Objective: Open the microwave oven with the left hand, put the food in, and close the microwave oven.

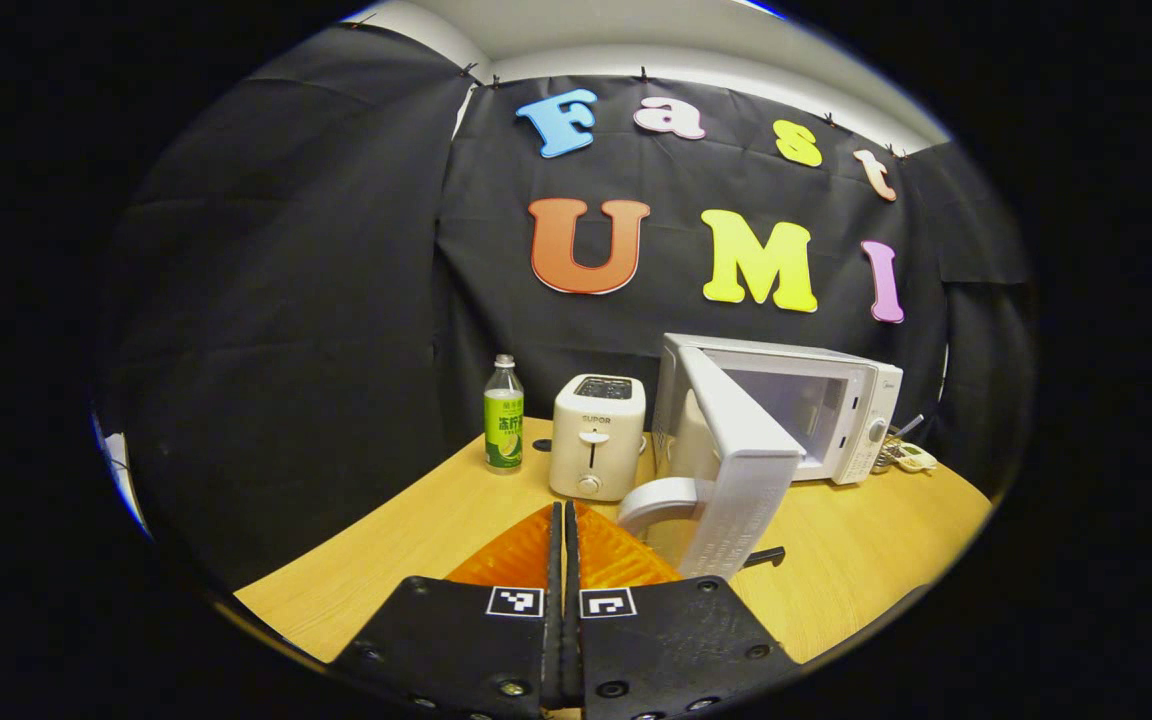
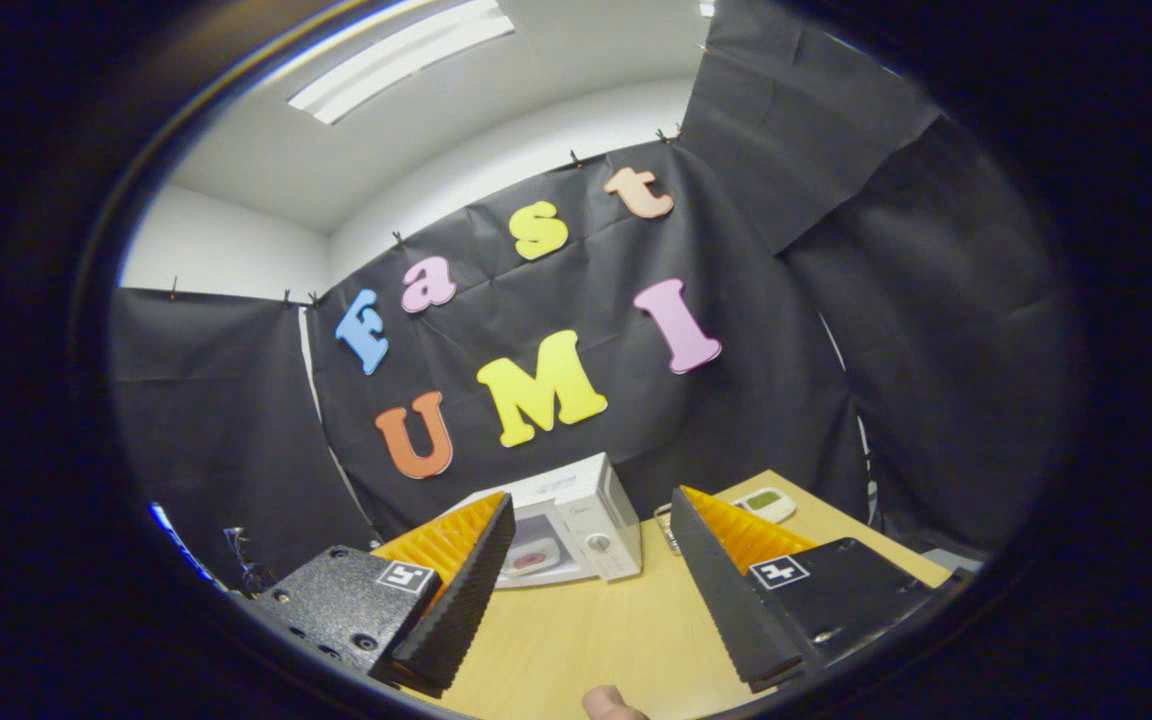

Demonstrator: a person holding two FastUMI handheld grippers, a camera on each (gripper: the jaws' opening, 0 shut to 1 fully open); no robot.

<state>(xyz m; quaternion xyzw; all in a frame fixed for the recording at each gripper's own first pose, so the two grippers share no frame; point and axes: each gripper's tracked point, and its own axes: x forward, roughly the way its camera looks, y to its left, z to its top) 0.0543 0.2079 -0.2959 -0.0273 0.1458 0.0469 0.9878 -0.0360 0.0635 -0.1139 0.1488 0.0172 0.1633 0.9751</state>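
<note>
I'm looking at the white boxy microwave oven (image 1: 836, 410) standing on the far right of the light wooden table (image 1: 416, 530), its white door (image 1: 736, 470) swung wide toward me, curved handle (image 1: 661, 497) at the near edge. In the right gripper view a pinkish piece of food on a pale plate (image 2: 533, 557) is sitting inside the cavity, so I'm judging the loading done and the closing step now in hand. My left gripper (image 1: 564, 530) is hanging just left of the handle with jaws clenched together, grasping nothing. My right gripper (image 2: 591, 590) is hovering well back from the oven, jaws released wide, empty. Next I'm needing the left fingers against the door's inner face or handle, pushing it round to the right until it latches. A white toaster (image 1: 597, 436) and a green-labelled clear bottle (image 1: 503, 417) are standing left of the oven, apart from the swing path
</note>
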